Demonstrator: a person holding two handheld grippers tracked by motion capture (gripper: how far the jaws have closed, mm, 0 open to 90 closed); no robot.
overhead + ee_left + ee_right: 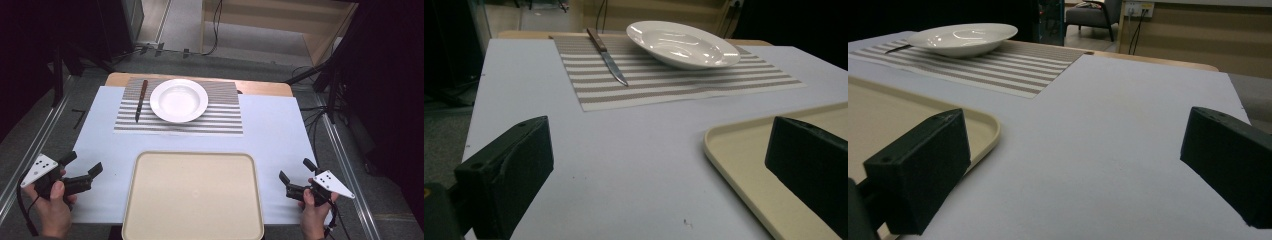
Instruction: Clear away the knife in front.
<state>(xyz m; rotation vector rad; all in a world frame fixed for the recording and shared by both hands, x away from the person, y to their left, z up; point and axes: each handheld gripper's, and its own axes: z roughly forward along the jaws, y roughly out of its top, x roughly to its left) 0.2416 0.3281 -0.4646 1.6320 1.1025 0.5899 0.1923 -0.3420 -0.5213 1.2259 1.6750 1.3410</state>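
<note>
Pale blue counter (pixel 280 125) in a dim room, with dark floor and trailing cables around it. Nearest the person's edge, square to it and centred, lies the tray (pixel 192 195).

Left hand-held gripper (pixel 84 163) held just left of the tray, jaws wide apart and empty, pointing up past the tray's far left corner. Right hand-held gripper (pixel 296 170) held just right of the tray, jaws likewise spread with nothing between them. Neither touching the tray.

Beyond the tray, well apart from it, a striped placemat (pixel 220 117); on the mat a white plate (pixel 179 100), and left of the plate a knife (pixel 140 100) with a brown handle pointing away from the tray.

Probably the very start, with the tray to be taken from both sides. To do it well:
- Bring each hand-held gripper low, level with the rim nearest it
- Slip one jaw under the lip and one over, at matching spots on the tray's left and right sides
- Close both at the same time, then lift evenly to avoid tilt

As for looks: cream-coloured, rectangular with rounded corners, shallow with a low raised rim, matt and bare inside, likely light stiff plastic
</note>
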